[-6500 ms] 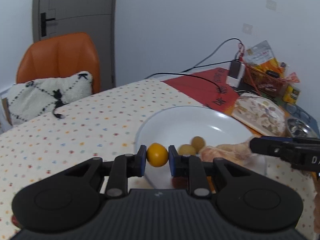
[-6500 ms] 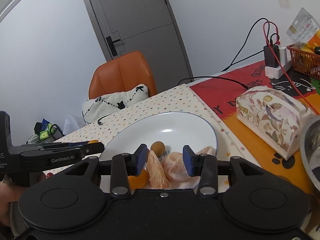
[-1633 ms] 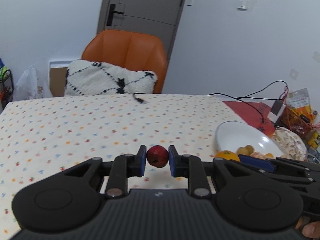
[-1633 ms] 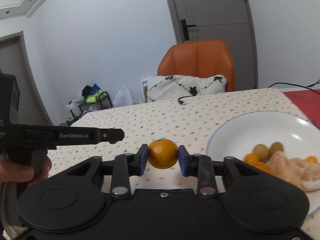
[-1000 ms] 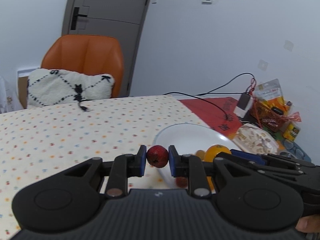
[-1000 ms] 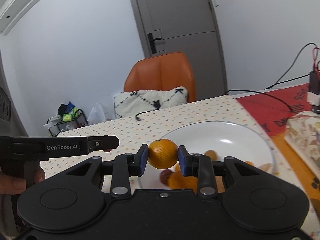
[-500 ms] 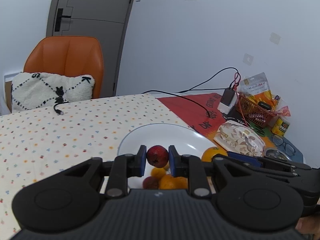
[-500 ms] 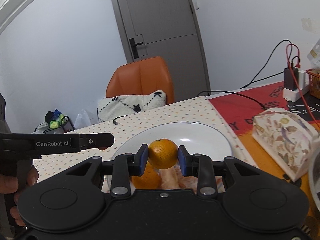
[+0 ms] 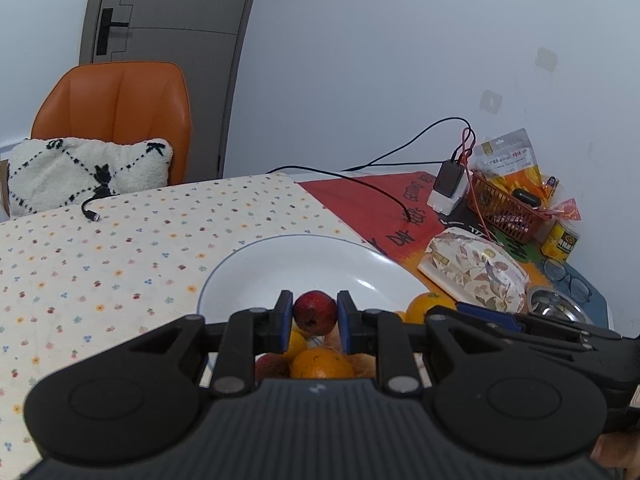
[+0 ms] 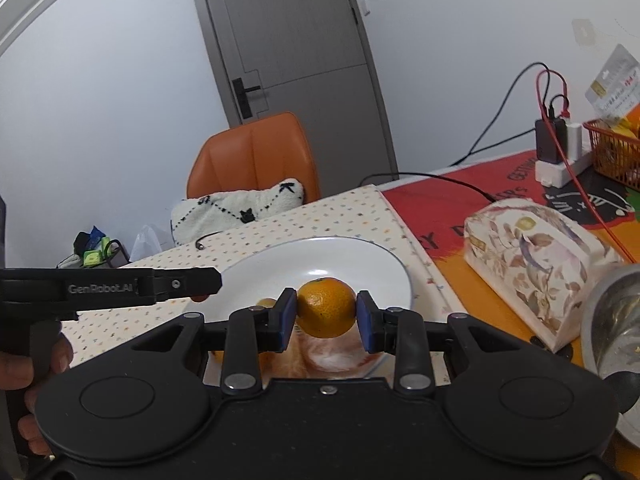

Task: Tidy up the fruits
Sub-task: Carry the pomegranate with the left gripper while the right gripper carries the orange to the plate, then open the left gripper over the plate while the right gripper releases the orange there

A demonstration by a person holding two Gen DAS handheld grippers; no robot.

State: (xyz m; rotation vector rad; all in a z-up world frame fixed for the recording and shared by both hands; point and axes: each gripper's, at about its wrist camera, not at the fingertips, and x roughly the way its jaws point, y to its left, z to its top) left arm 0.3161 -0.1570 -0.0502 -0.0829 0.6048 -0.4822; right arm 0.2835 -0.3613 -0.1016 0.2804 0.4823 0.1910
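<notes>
We've got two fruits in hand, both over the plate (image 9: 248,258). L gripper (image 9: 315,322) pinches a small red fruit (image 9: 315,311) at its widest part, pads on opposite sides; R gripper (image 10: 326,320) pinches an orange (image 10: 327,307) the same way, across its middle. Neither fruit touches the plate, and both hang above the pile of fruit (image 9: 320,362) at the near edge.

Handling, as we judge it: the red fruit is small, light, prob. firm-skinned, and round enough to roll once let go. The jaws sit very close together on it, so there's little margin; more squeeze could bruise or split it. The orange is heavier, w/ a pebbly rind that gives the pads good friction and some give; it tolerates a firmer hold. A grip across the equator is right for both, since a pinch nearer a pole would let them squirt out.

Peeled segments (image 10: 320,354) lie under the orange. They're soft and wet, so we shouldn't drop anything onto them from height. What kind the red fruit is we can't say for sure; the fisheye view is too coarse.

Set both low, into gaps, and open slowly so they don't roll off the rim.
</notes>
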